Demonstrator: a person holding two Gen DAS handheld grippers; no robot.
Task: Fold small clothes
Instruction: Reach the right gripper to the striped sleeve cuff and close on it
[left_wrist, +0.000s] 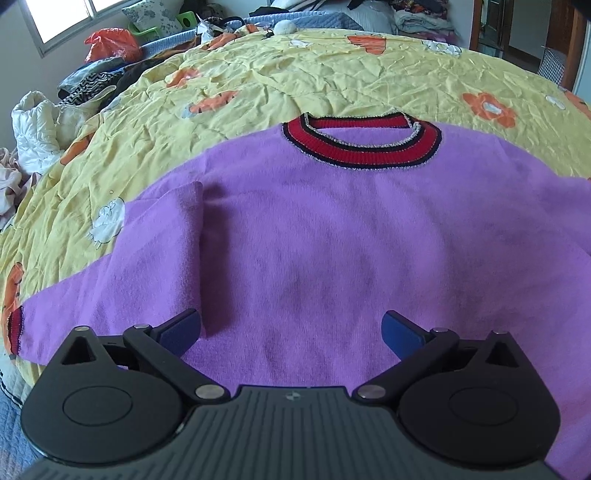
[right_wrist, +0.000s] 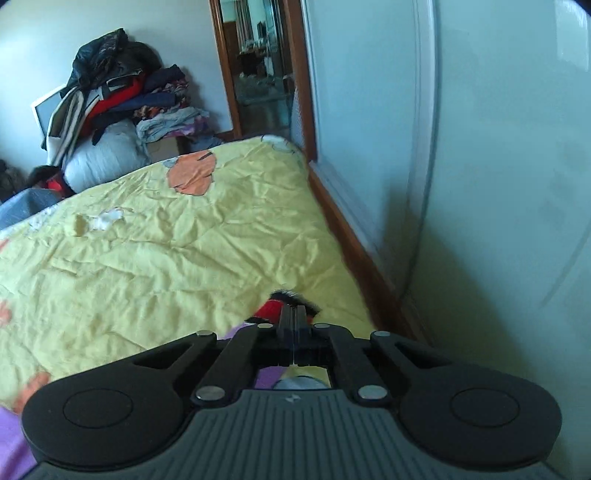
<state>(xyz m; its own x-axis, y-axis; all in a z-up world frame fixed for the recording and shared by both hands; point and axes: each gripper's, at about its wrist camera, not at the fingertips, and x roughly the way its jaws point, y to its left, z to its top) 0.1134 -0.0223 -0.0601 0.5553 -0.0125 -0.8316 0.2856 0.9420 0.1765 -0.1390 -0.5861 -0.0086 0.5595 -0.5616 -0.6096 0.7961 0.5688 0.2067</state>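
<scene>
A small purple sweater (left_wrist: 314, 236) with a red and black striped collar (left_wrist: 362, 142) lies flat on the yellow flowered quilt (left_wrist: 258, 77). Its left sleeve (left_wrist: 110, 295) stretches out to the left, with a red cuff (left_wrist: 15, 328) at the end and a raised fold near the armpit. My left gripper (left_wrist: 291, 328) is open just above the sweater's lower middle, empty. In the right wrist view my right gripper (right_wrist: 294, 314) is shut on the sweater's right sleeve cuff (right_wrist: 273, 308), red and black, held over the quilt (right_wrist: 166, 251) near the bed's right edge.
Piles of clothes and bags (left_wrist: 107, 48) lie along the bed's far left. A wall (right_wrist: 461, 166) with a wooden baseboard (right_wrist: 358, 251) runs close on the right. Stacked clothes (right_wrist: 122, 92) and a doorway (right_wrist: 258, 66) stand beyond the bed's far end.
</scene>
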